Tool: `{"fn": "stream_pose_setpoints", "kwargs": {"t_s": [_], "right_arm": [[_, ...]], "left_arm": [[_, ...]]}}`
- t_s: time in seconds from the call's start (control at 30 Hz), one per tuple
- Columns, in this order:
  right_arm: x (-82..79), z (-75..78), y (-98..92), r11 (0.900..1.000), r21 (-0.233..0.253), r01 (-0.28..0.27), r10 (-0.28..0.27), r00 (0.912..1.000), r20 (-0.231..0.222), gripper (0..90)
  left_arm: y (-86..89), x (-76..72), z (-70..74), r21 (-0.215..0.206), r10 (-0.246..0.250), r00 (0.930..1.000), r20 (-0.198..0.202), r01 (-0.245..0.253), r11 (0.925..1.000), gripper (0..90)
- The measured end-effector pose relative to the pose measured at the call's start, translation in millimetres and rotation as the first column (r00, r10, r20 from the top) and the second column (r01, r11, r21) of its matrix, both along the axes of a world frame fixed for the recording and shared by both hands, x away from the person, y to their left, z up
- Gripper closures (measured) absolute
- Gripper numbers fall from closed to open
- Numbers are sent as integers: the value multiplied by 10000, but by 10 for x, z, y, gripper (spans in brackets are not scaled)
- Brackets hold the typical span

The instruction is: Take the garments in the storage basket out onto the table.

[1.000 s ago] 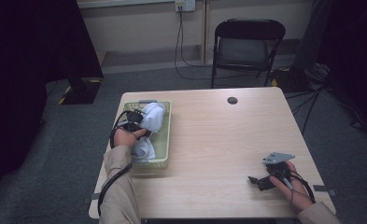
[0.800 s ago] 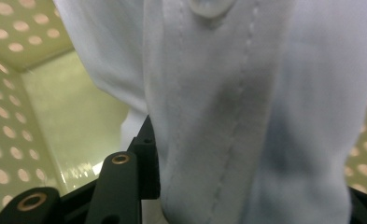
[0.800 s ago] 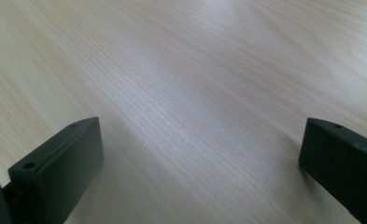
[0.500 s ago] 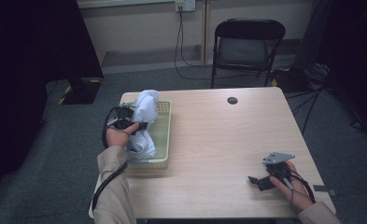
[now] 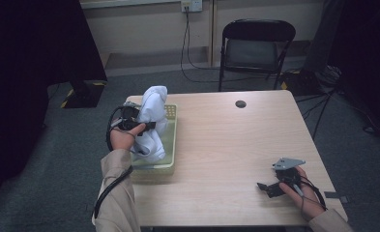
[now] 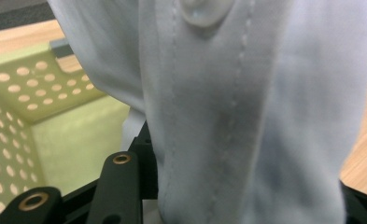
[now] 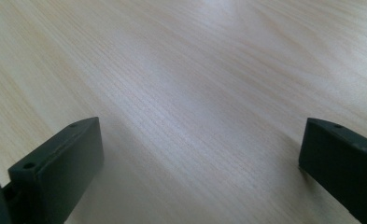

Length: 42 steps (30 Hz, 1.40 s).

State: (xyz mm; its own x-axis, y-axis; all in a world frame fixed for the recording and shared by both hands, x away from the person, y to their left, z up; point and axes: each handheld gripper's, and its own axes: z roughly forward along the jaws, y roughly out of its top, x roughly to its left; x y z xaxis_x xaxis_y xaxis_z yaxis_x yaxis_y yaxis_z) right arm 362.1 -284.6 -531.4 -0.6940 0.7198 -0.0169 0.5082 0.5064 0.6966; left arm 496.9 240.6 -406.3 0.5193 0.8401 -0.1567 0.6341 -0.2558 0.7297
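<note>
High view: your left gripper (image 5: 146, 125) is over the pale green perforated basket (image 5: 170, 145) at the table's (image 5: 226, 145) left edge, clamped on a white shirt (image 5: 151, 118) and holding it up, so the cloth stands in a tall bunch above the basket while its lower part hangs down into it. Your right gripper (image 5: 267, 187) sits low at the near right corner of the table, well apart from the basket, with the grey plate on top and its tongs pointing left. A small dark round disc (image 5: 241, 104) lies at the far side of the table; a black folding chair (image 5: 255, 46) stands beyond it. Left gripper view: shirt (image 6: 246, 121) is right in front of the lens, stitched placket and one button visible, tongs shut on the fabric; basket wall (image 6: 36, 88) is behind it at left. Right gripper view: your tongs are spread wide apart over bare wood table (image 7: 186, 79), nothing between them.
</note>
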Motion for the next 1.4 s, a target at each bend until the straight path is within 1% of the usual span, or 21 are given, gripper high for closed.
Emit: {"fn": "stream_pose_setpoints", "kwargs": {"t_s": [0.2,0.27,0.33,0.47,0.53,0.57,0.67,0.7,0.83,1.13,1.23,1.33,1.4], "right_arm": [[0,0,0,10000,0,1,-1,10000,-1,0],[0,0,0,10000,1,0,0,10000,0,0],[0,0,0,10000,4,-1,1,10000,-1,0],[0,0,0,10000,3,0,0,10000,2,0],[0,0,0,10000,4,-3,3,10000,6,0],[0,0,0,10000,3,-2,2,10000,6,0],[0,0,0,10000,4,-2,2,10000,6,0],[0,0,0,10000,3,-3,3,10000,9,0],[1,0,0,10000,0,-6,6,10000,11,0],[0,1,0,10000,-3,2,-2,10000,-5,0],[0,0,0,10000,-1,0,0,10000,-2,0],[0,0,0,10000,0,1,-1,10000,-4,0],[0,0,0,10000,-1,1,-1,10000,-4,0]], "left_arm": [[-18,-29,134,-129,-116,9996,261,120,9998,569],[-21,-45,178,-106,-151,9993,347,154,9998,569],[-28,-64,221,-198,-209,9988,437,218,9996,569],[-48,-95,290,-205,-342,9977,583,355,9992,569],[-52,-99,299,-266,-349,9975,607,365,9990,569],[-52,-109,321,-396,-387,9974,607,412,9984,569],[-62,-123,346,-473,-407,9971,648,439,9979,569],[-70,-140,365,-554,-417,9965,718,457,9974,569],[-88,-169,403,-616,-517,9952,836,569,9965,569],[-150,-282,531,-797,-942,9882,1208,1043,9914,569],[-182,-316,570,-951,-1095,9855,1294,1222,9879,569],[-223,-341,606,-990,-1227,9832,1348,1366,9857,569],[-256,-358,633,-1088,-1339,9811,1396,1496,9827,569]]}}
